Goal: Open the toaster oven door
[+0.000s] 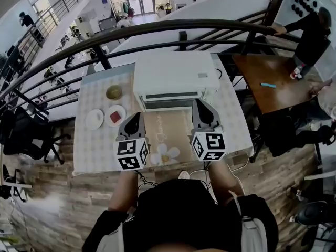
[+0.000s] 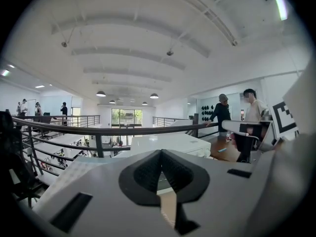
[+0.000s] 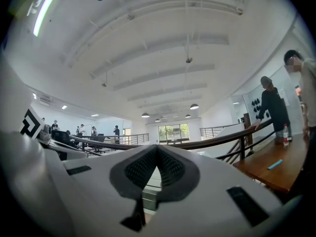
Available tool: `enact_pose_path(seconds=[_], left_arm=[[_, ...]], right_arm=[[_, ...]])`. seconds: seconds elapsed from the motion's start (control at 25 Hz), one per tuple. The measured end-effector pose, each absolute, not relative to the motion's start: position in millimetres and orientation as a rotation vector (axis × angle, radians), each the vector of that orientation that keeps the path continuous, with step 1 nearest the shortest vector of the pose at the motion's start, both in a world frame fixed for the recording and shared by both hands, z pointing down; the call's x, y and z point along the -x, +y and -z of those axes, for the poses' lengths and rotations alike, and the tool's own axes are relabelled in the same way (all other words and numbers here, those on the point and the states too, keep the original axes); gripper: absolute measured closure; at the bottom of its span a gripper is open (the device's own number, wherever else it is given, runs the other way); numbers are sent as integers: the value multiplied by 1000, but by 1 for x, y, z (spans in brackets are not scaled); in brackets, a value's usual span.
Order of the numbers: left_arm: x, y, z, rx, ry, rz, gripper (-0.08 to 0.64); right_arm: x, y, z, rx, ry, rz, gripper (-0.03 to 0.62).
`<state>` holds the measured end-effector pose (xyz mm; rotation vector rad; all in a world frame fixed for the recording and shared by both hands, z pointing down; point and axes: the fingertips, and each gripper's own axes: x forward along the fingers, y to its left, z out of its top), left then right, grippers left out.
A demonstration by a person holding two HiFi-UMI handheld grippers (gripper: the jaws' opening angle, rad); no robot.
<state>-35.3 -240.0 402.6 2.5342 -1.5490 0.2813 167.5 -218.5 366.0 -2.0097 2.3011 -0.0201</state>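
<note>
Toaster oven point(image 1: 176, 75), a white boxy metal one, stands at the far edge of the pale checked table point(image 1: 94, 151), front facing me. I judge its door rigid and hinged, the light body apt to slide, so I would hook the door's top edge. My left gripper point(image 1: 134, 122) and right gripper point(image 1: 203, 113) hover before it, both pinched together, empty.

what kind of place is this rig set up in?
Probably a mezzanine in an open-plan office or lab: a dark railing runs behind the table, desks show on the floor below, and a white toaster oven sits on the table.
</note>
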Motion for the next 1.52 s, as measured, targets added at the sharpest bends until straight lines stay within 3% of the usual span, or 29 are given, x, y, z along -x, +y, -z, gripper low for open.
enact_pose_path(seconds=[0.76,0.84,0.92,1.52], left_arm=[[40,-323,-430,-2456,-1481,-331,545],[40,-329,-436,-2444,-1445,-332,519],[40,-332,-442,-2431,-1415,-338,451],[44,-365,-493,-2150,-1214,-212,434]], right_arm=[[-161,-297,-386,1992,2350,101,589],[-159,-301,-388,1999,2353,99,589],[-157,-302,-390,2007,2354,101,589],[-167,-304,-396,2081,2332,87,589]])
